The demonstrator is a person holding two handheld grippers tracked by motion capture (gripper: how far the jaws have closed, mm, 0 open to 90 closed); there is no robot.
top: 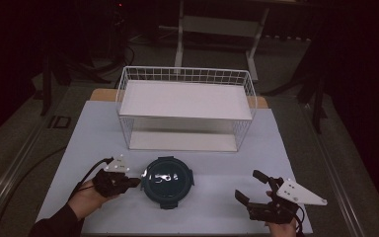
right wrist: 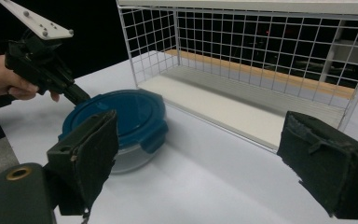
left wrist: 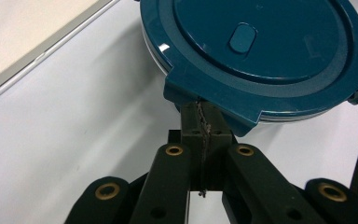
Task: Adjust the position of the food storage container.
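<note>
The table (top: 103, 128) before me was covered in a pale sheet, and toward its far side stood the white wire basket (top: 185, 106), open to me at the front, with a flat white shelf across its top and a white board on its floor. Nearer to me, just in front of the basket and a little left of the middle, sat the round container (top: 168, 181), a clear bowl under a dark teal lid (left wrist: 261, 51) with latch tabs around its rim and a small oval button at its centre. My left hand (top: 86, 200) came in from the bottom left with the left gripper (top: 137, 180) lying low and pointing right at the container; in the left gripper view its two black jaws were pressed flat against each other, pads meeting, their tips right up against the underside of the nearest latch tab (left wrist: 205, 95) on the lid's edge, though I could not tell whether any of the tab was pinched between them. My right hand (top: 279, 228) held the right gripper (top: 250, 185) well apart from the container, out over the bare sheet at the lower right, its jaws spread wide with nothing between them. In the right gripper view its rough black pads (right wrist: 91, 154) framed the container and the basket beyond.
</note>
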